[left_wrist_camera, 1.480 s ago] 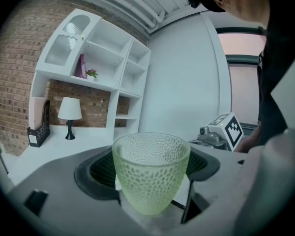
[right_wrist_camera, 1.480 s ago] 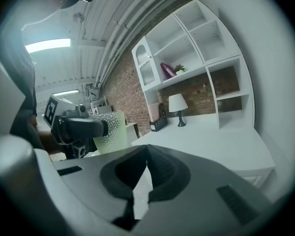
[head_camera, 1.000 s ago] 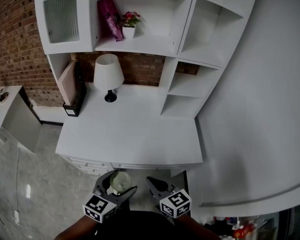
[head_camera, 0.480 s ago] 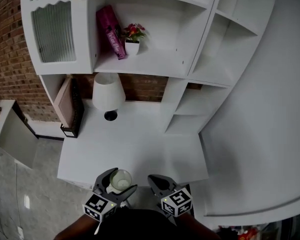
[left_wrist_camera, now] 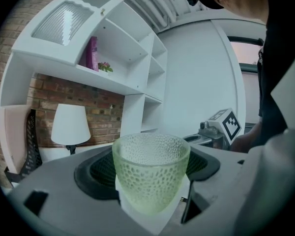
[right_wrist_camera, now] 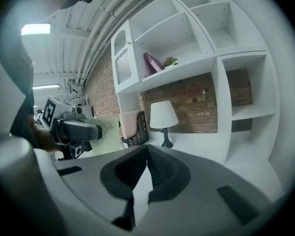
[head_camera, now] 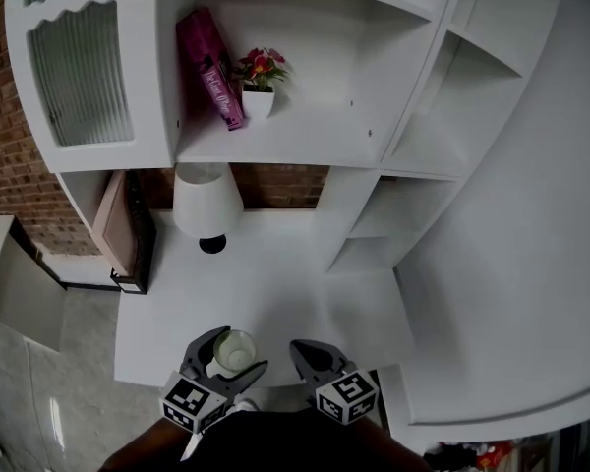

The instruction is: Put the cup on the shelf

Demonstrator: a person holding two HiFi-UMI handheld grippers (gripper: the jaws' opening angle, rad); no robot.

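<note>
pale green dimpled glass: the cup (left_wrist_camera: 150,178) stands upright between the jaws of the left gripper (head_camera: 224,360), pinched low on its sides by the dark pads. mouth up, looks empty. it is carried in the air over the near edge of the desk (head_camera: 275,288) and touches nothing but the jaws.

right gripper (right_wrist_camera: 143,168): jaws pressed together, nothing between them. it hangs just beside the left one at about the same height, idle.

outward: a white lamp (head_camera: 206,197) stands at the back of the white desk, against the brick wall (head_camera: 275,181). above the lamp is the wide open shelf (head_camera: 315,131), with a pink book (head_camera: 206,62) leaning and a small flower pot (head_camera: 258,101) just beside it. the right half of that board is bare. further right are smaller open compartments (head_camera: 385,209), bare as far as i can see. ribbed-glass door (head_camera: 79,72) at upper left, closed.

step in hand (judgement): carry phase. the grasp is made, the cup is well short of any shelf, and placing has not begun.

next move (judgement): lift and reach forward over the desk with the cup kept level. clear the lamp shade and the shelf's front edge. set the base flat on a bare stretch away from pot and book, then spread the jaws. the task does not say which shelf is meant.
</note>
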